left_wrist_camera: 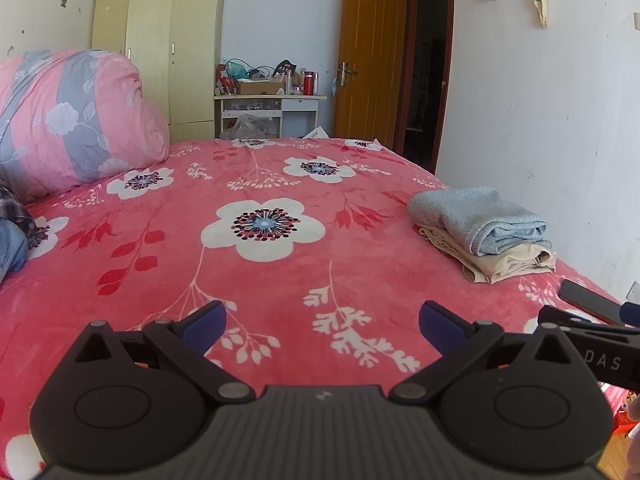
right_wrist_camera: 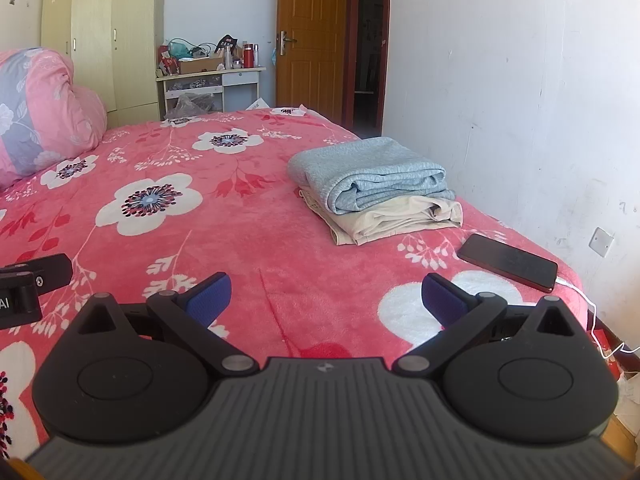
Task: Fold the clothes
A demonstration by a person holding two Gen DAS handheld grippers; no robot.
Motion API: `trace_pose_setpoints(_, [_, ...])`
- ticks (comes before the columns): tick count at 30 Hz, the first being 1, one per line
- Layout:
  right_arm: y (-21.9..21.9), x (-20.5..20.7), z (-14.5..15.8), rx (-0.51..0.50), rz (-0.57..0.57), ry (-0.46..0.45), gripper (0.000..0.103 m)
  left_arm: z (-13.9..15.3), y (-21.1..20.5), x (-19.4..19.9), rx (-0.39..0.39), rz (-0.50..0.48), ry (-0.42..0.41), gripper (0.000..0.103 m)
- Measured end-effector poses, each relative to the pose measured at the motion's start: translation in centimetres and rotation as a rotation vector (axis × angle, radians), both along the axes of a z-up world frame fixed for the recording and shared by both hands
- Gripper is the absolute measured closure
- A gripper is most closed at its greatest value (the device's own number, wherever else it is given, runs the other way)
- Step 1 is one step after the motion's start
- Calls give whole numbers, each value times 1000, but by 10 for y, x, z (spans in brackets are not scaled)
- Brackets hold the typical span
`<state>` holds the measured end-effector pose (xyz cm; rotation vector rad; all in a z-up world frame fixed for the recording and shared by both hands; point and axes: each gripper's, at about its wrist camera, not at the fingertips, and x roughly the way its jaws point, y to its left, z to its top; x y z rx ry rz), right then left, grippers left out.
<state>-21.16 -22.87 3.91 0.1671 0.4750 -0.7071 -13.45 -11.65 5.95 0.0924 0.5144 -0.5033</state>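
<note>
Phone (right_wrist_camera: 508,263) just beside folded clothes (right_wrist_camera: 374,188) on bed (right_wrist_camera: 260,248).

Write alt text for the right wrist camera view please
An open, empty right gripper hovers over a red floral bedspread. Ahead, a folded grey-blue garment sits on a folded beige one; a dark phone lies nearby.

— Left wrist view? 
— Low over the bed (left_wrist_camera: 280,280), facing the door (left_wrist_camera: 372,60) beyond its jaws. 
— Right wrist view? 
— Alongside, same heading; both share the folded stack (right_wrist_camera: 376,188) right of the jaws.
</note>
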Motion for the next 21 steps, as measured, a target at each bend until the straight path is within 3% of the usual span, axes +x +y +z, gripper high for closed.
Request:
trace_pose_setpoints(7, [3,-1,0,-5,-2,4,1,2,2,-5,1,1,-34,0])
trace_pose_setpoints(21, [6,-3,1,-11,-1,4,1,6,0,-6,22,-40,1,0])
